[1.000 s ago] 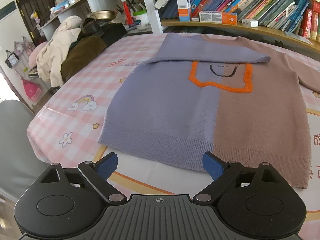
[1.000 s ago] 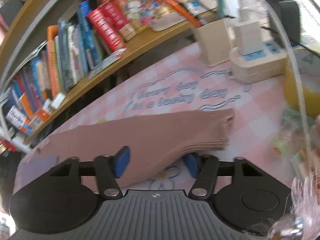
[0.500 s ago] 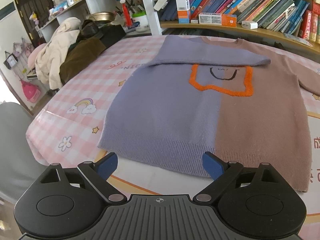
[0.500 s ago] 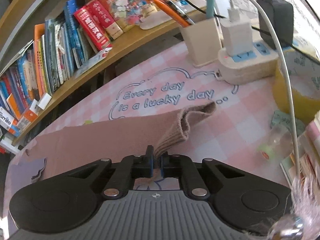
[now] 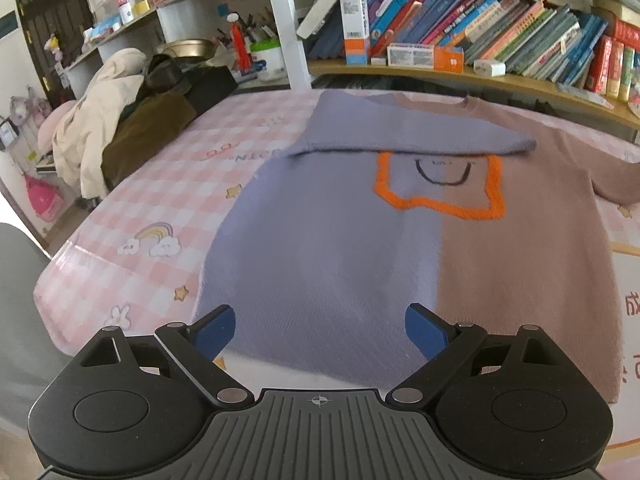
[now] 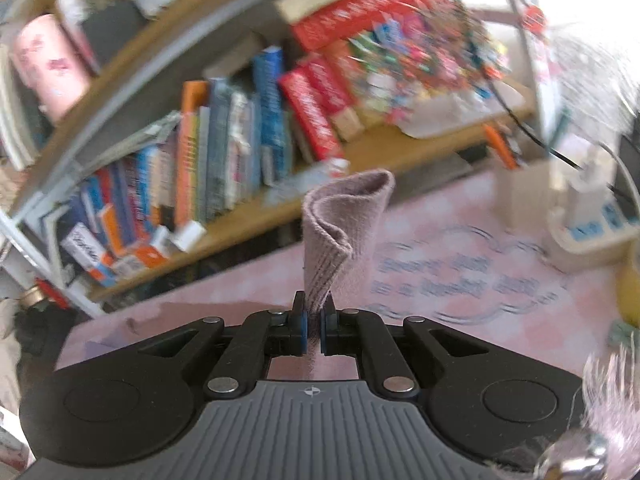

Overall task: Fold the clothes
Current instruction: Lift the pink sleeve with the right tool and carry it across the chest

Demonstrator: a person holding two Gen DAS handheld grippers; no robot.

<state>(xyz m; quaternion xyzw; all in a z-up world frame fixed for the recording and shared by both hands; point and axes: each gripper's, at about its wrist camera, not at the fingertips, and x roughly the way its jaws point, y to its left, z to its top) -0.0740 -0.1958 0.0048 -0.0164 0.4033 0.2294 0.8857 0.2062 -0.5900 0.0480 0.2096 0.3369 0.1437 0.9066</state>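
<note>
A two-tone sweater (image 5: 360, 232), lilac on one half and dusty brown on the other, lies spread flat on a pink checked tablecloth (image 5: 168, 184), its lilac sleeve (image 5: 400, 136) folded across the chest just above an orange-outlined smiling patch (image 5: 440, 184). The left gripper (image 5: 318, 332) hangs at the 6 o'clock edge of its view, blue-padded fingers spread wide and holding nothing, above the sweater's ribbed hem. At 10 o'clock a heap of cream and brown clothing (image 5: 120, 136) rests beside the table, while a shelf of books (image 5: 500, 40) runs from 12 to 2 o'clock. In the right wrist view, which is blurred, the right gripper (image 6: 314, 328) is clamped tight on the brown sleeve's cuff (image 6: 340, 232), which stands up from between the fingers and curls over at 12 o'clock, clear of the tablecloth. A white power strip (image 6: 588, 220) sits at 3 o'clock, and more books (image 6: 240, 140) line the shelf behind.
</note>
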